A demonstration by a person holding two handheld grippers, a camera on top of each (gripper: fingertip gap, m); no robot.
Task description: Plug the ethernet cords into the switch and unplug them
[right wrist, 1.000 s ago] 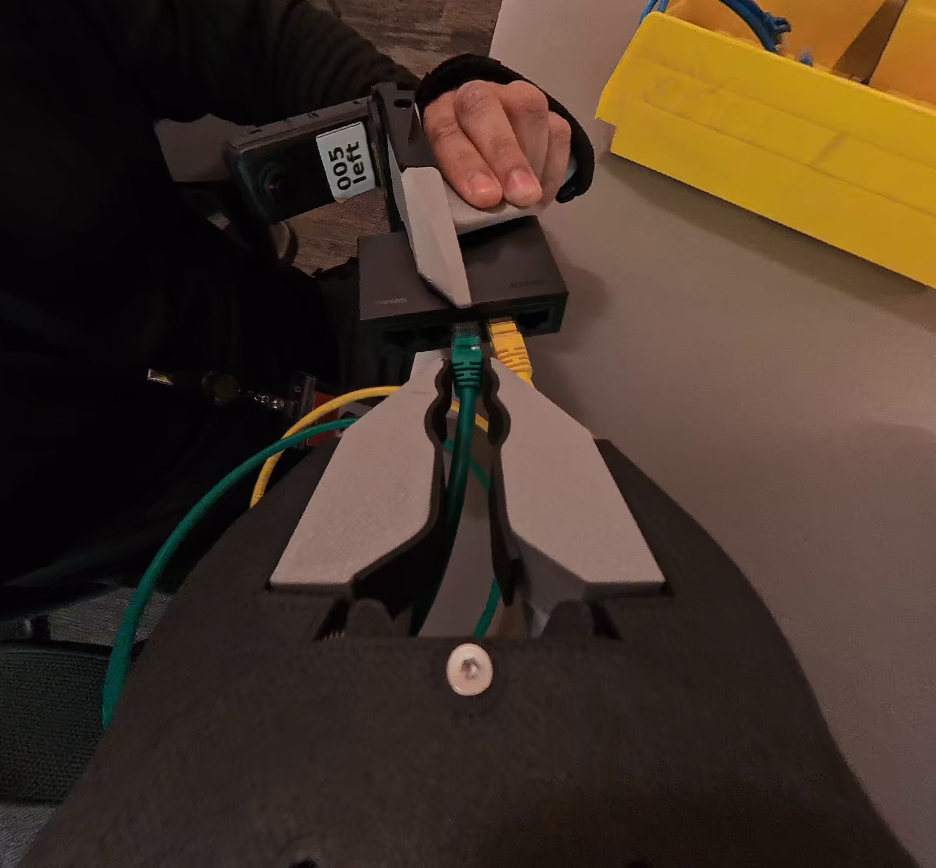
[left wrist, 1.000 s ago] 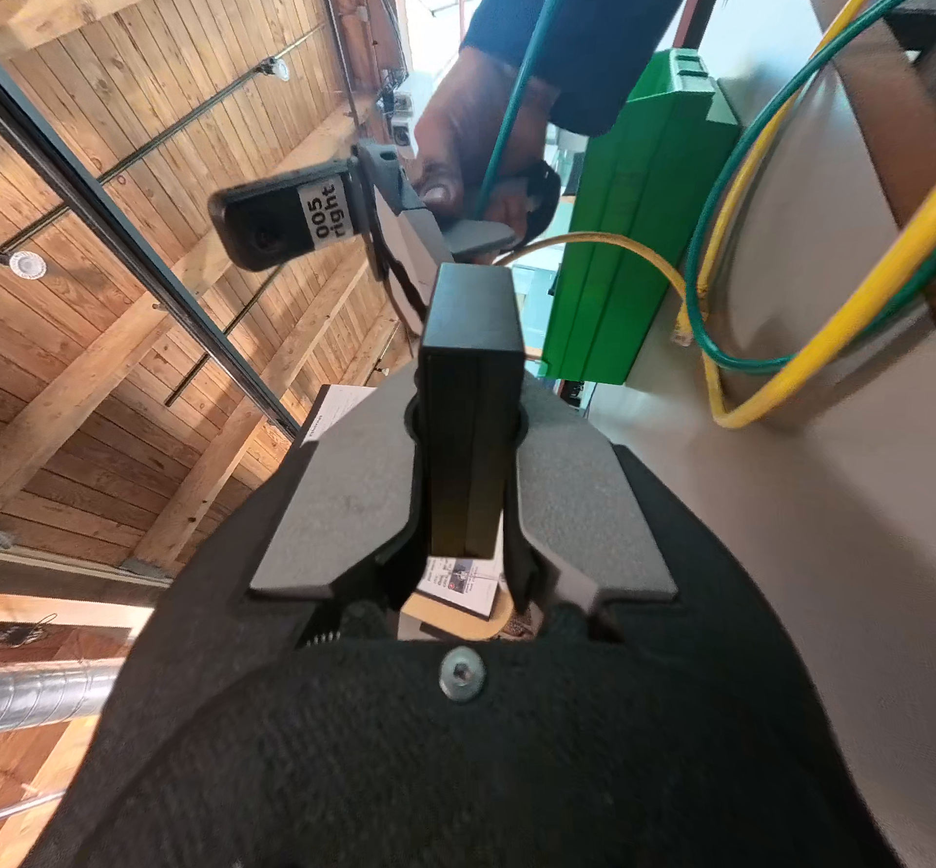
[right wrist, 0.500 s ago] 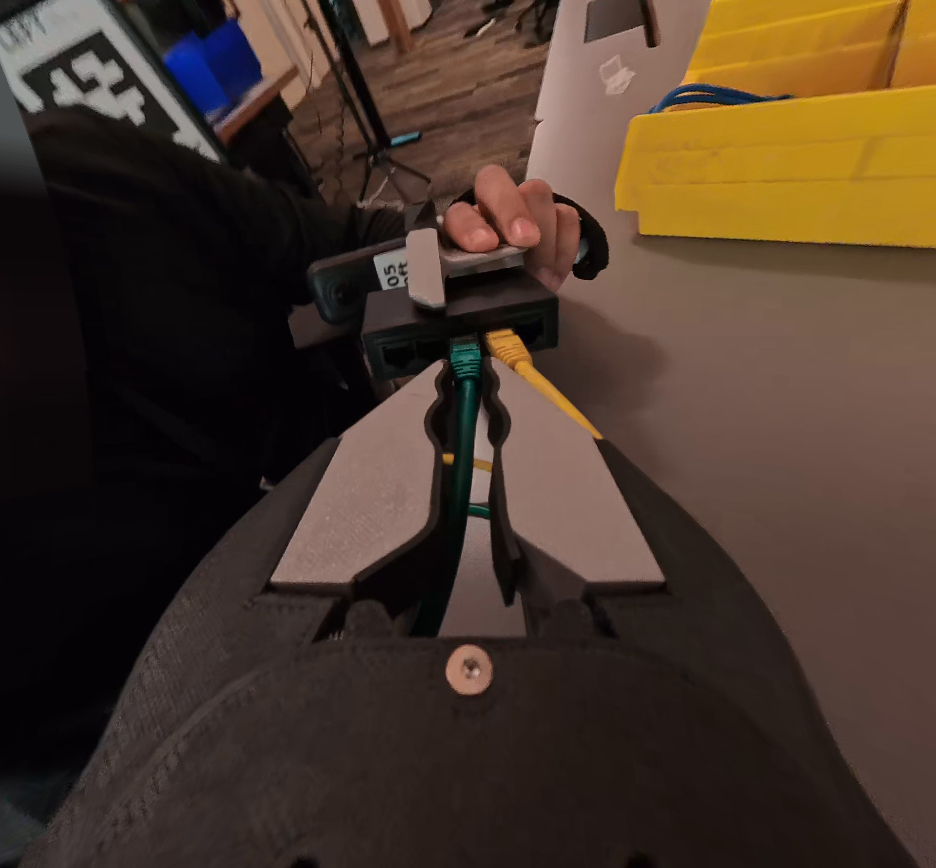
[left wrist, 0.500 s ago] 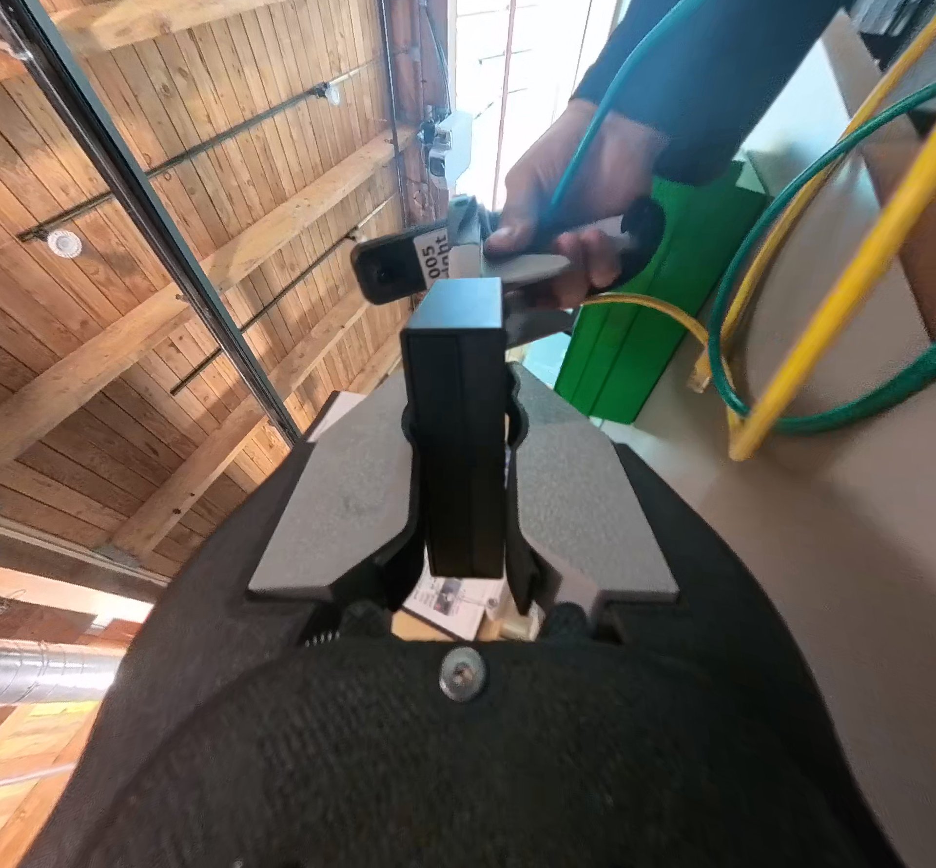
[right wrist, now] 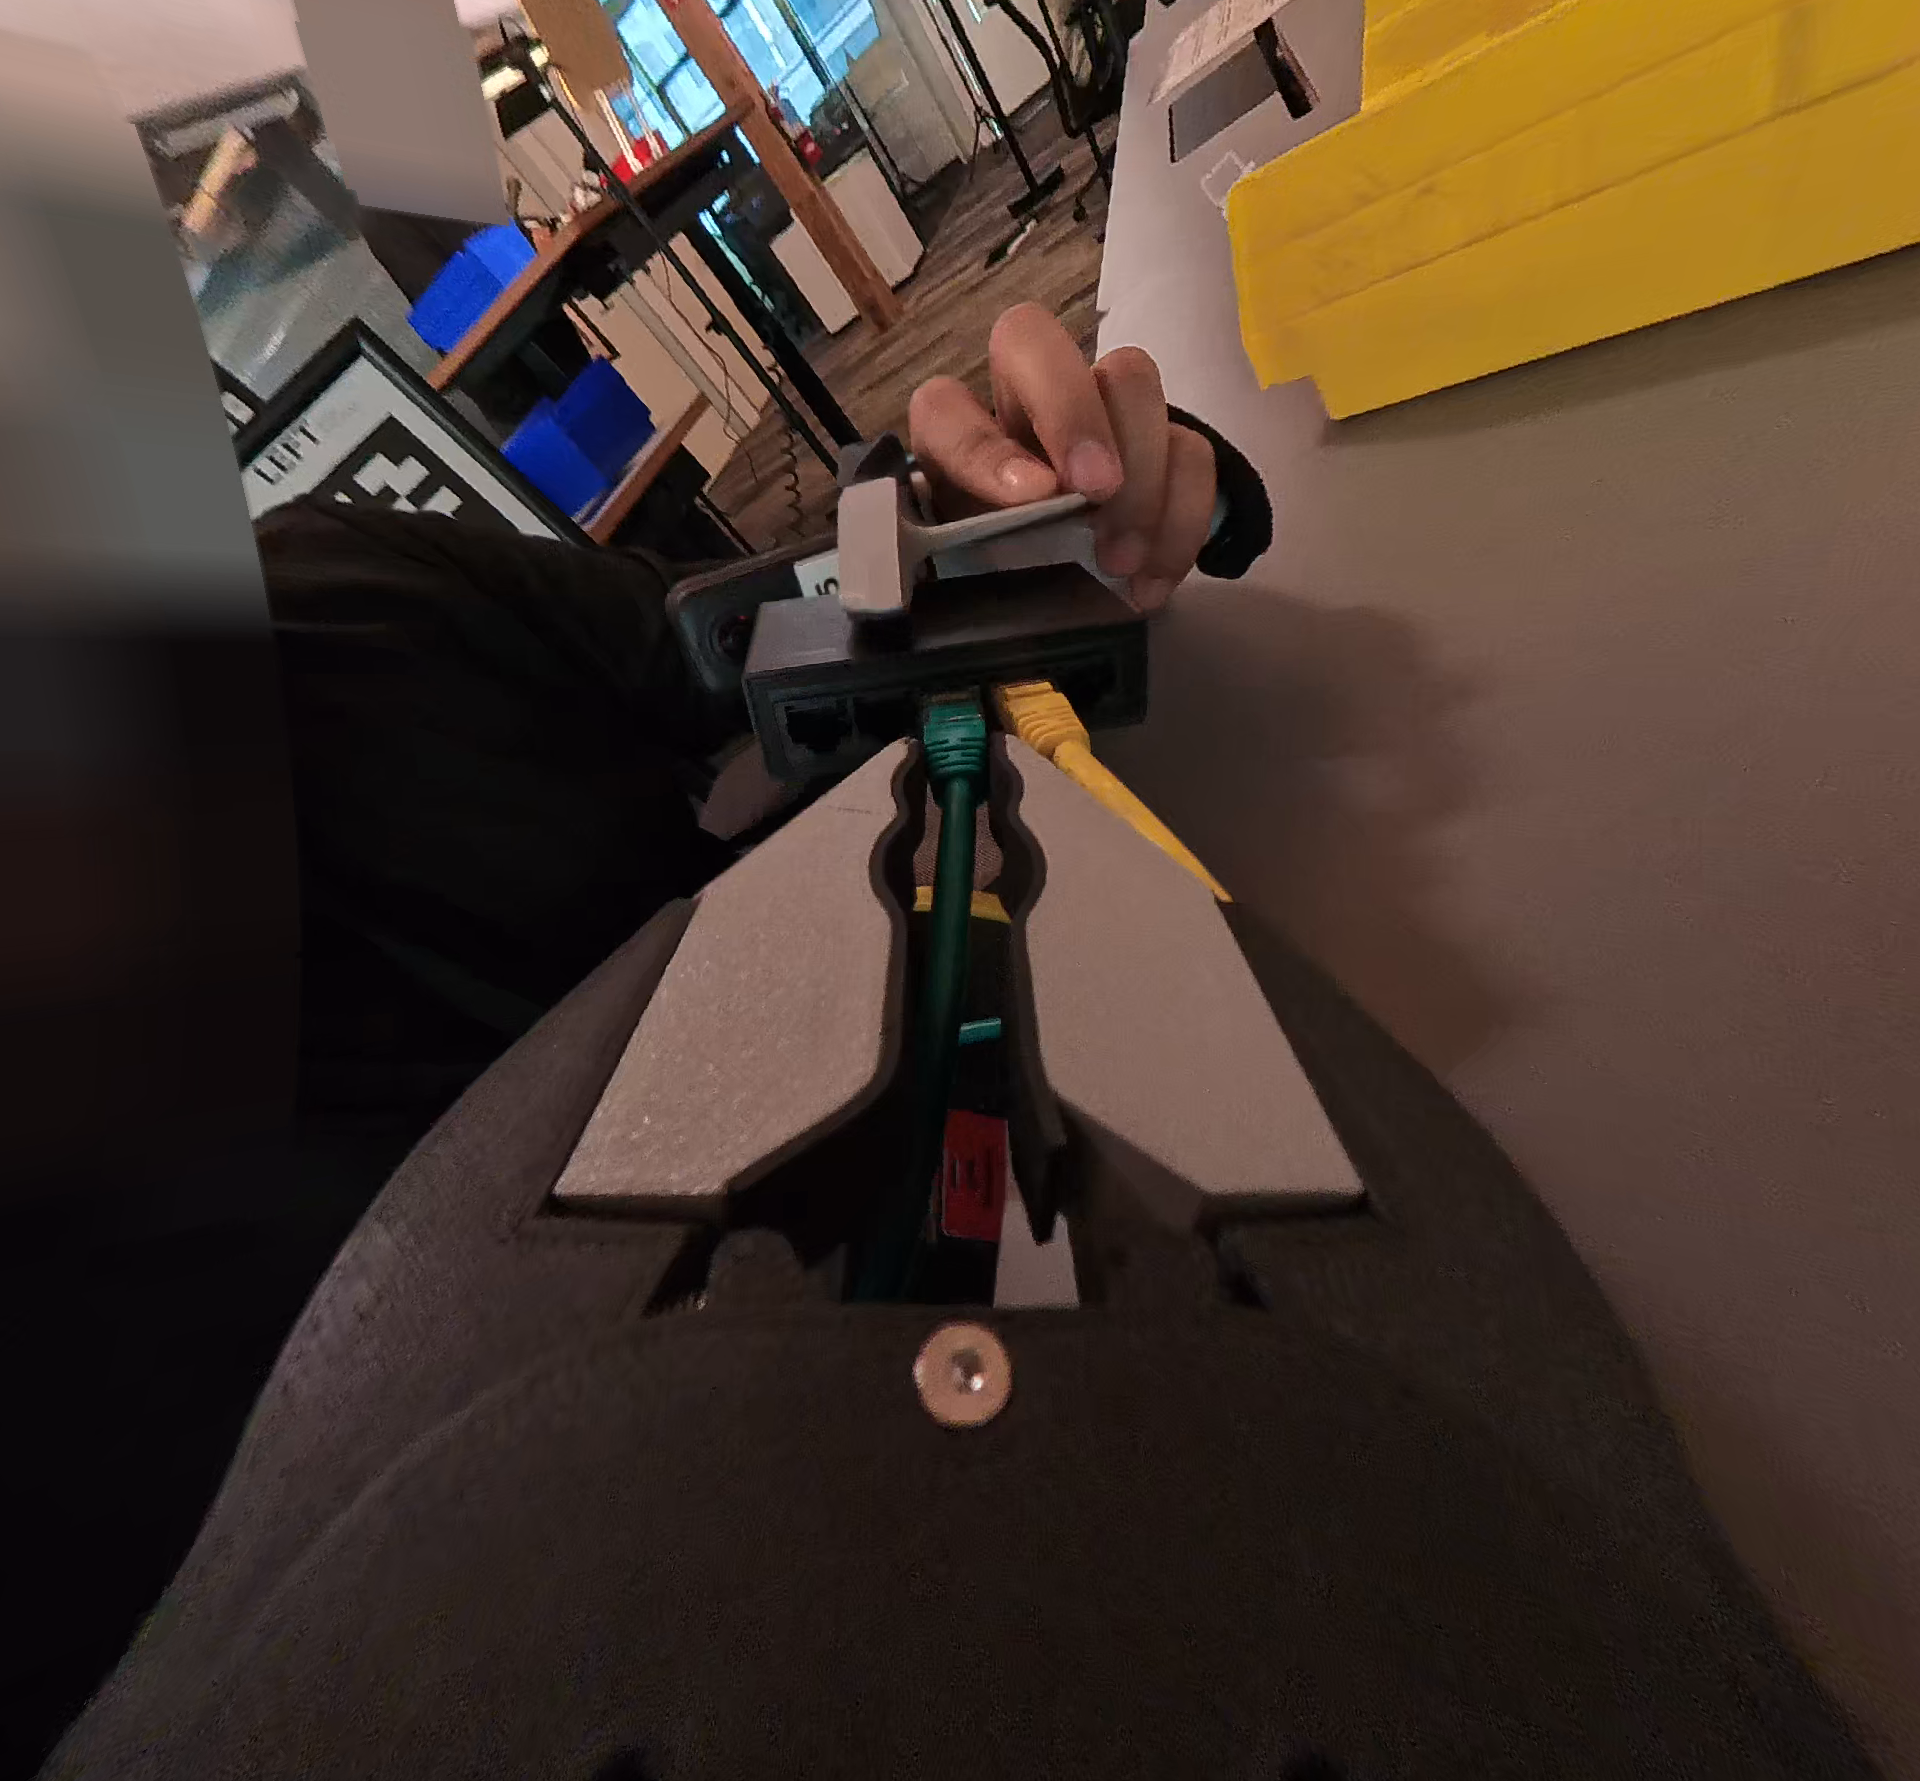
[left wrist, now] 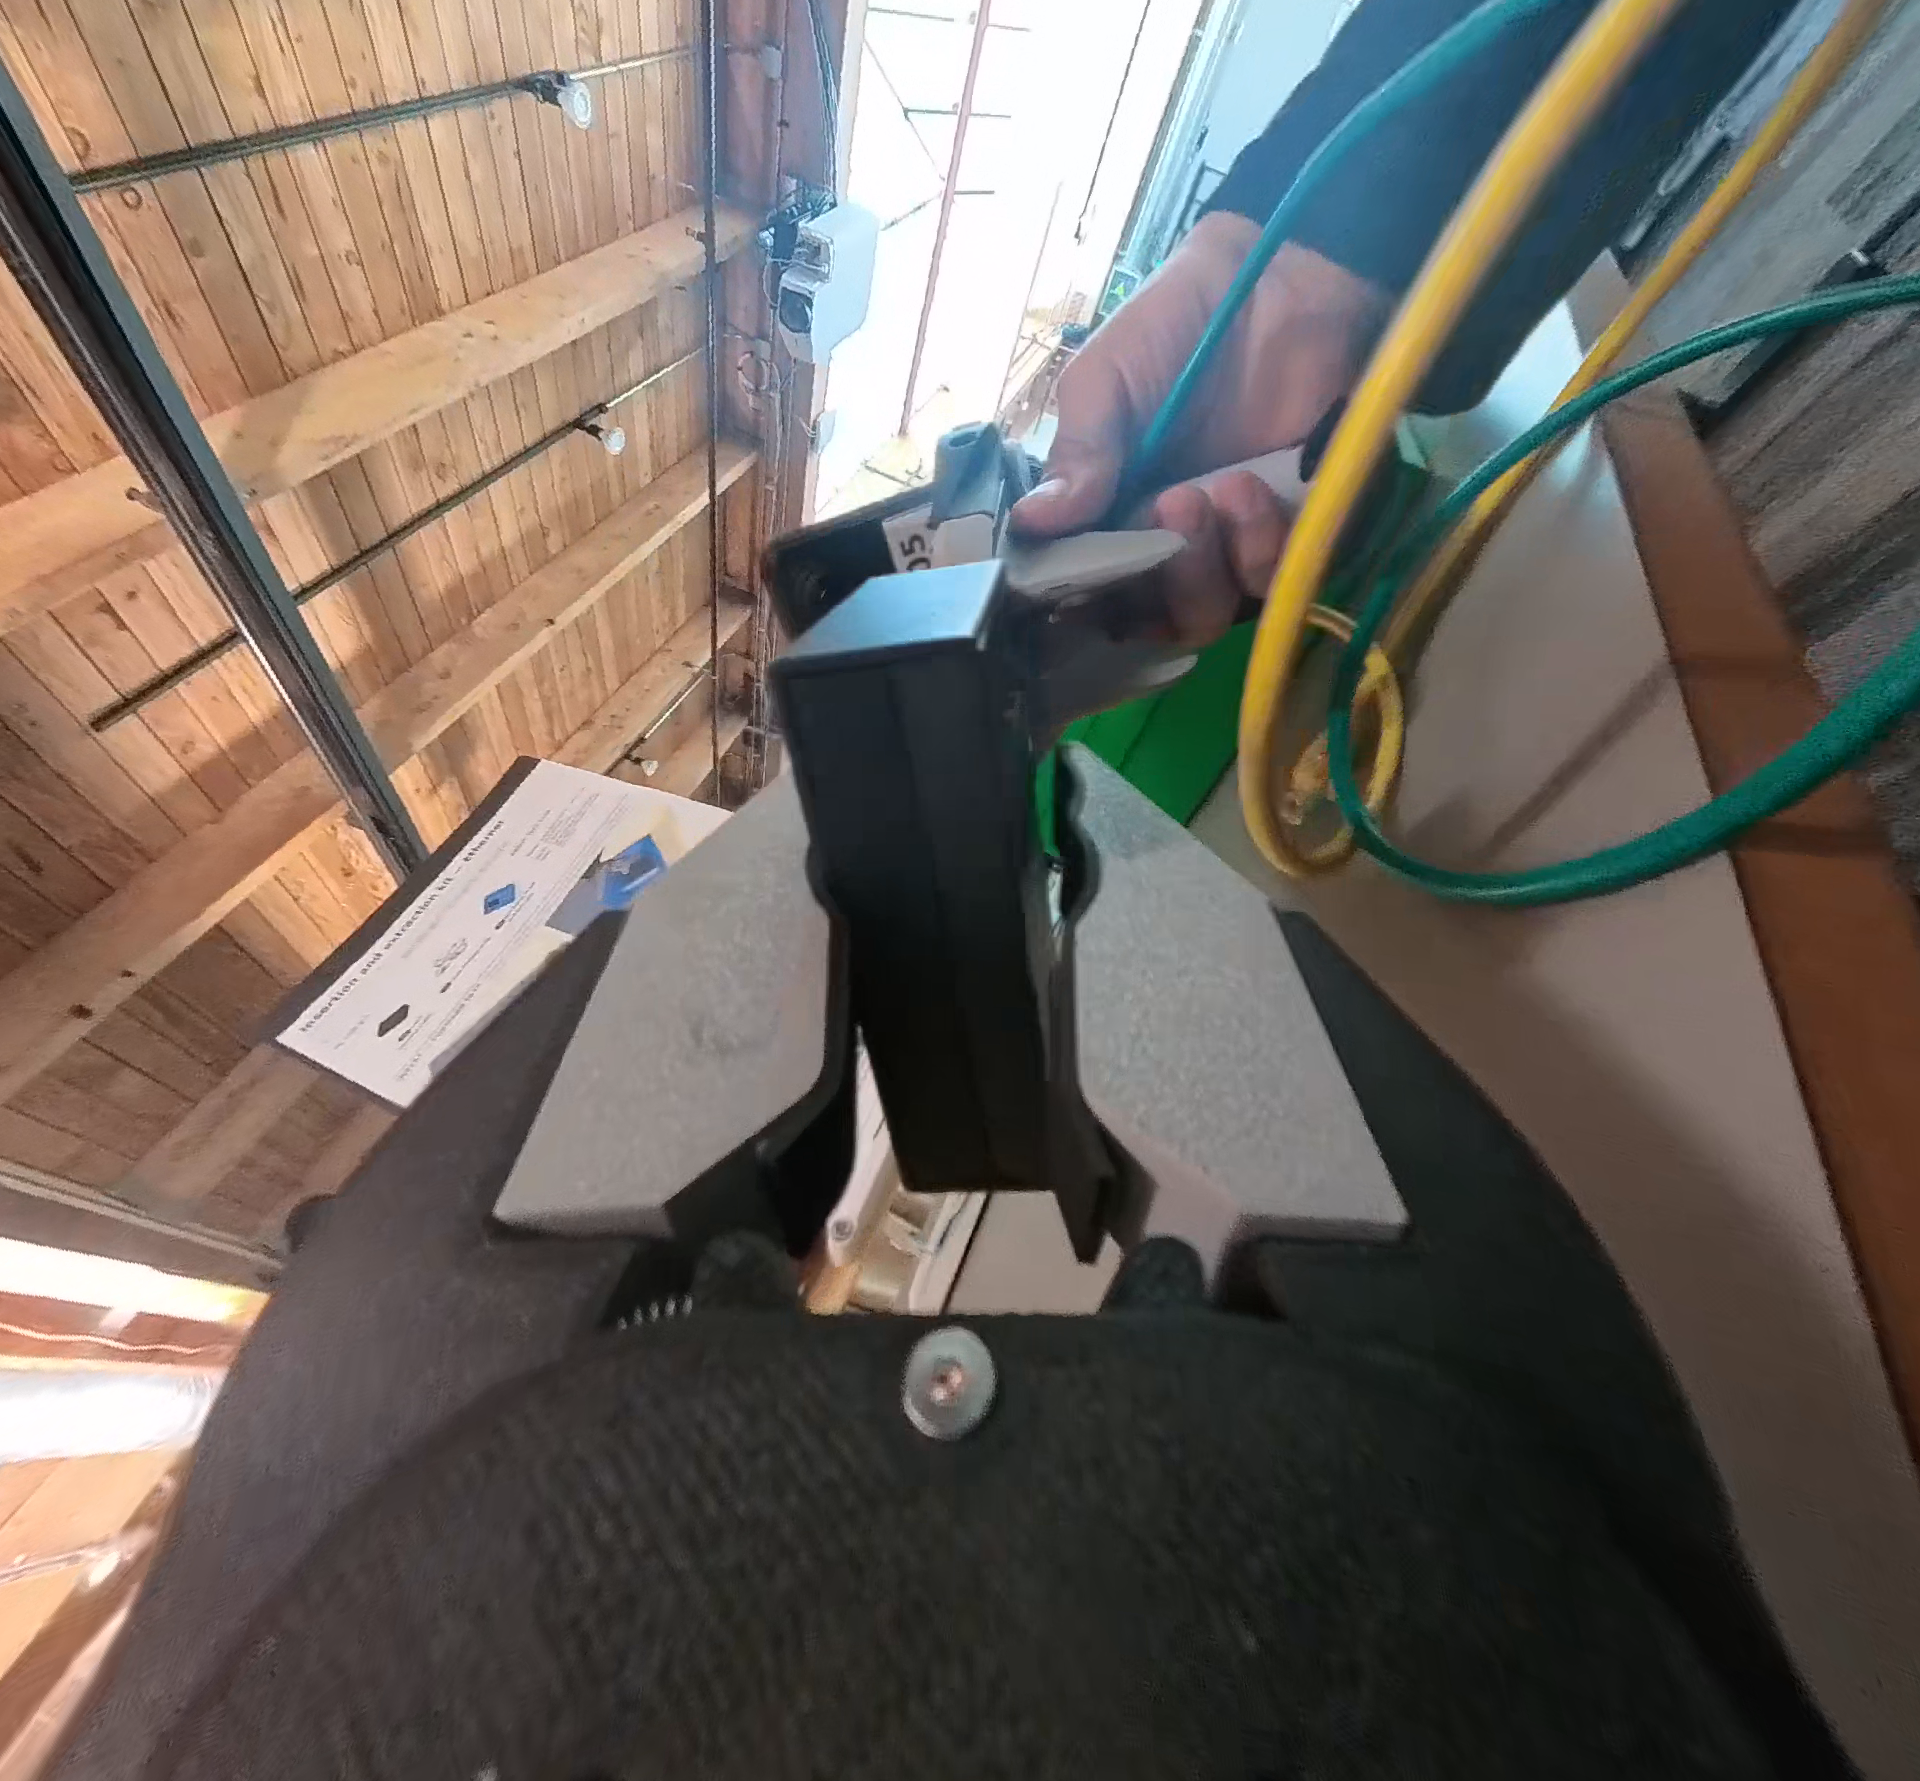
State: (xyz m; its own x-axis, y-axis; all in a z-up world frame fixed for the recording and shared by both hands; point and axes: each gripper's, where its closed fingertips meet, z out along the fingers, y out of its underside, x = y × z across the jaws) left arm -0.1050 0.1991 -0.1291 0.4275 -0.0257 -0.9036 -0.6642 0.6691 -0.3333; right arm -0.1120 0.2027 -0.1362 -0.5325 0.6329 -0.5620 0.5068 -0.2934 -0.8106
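My left gripper is shut on the black switch and holds it on edge. In the right wrist view the switch faces me with its ports, and the left gripper clamps it from above. The green cord's plug and the yellow cord's plug sit side by side in the ports. My right gripper is shut on the green cord just behind its plug. In the left wrist view, the right gripper is just beyond the switch. The green cord and the yellow cord loop at the right.
A yellow bin stands on the grey table at the far right. A green box is behind the switch. A printed sheet lies at the left. The table edge runs along the left of the switch. Left and right tips are no more than a few centimetres apart.
Both grippers have tilted together, so both views have swung and show more of the room. The switch stays held. The green and yellow plugs stay in their ports.
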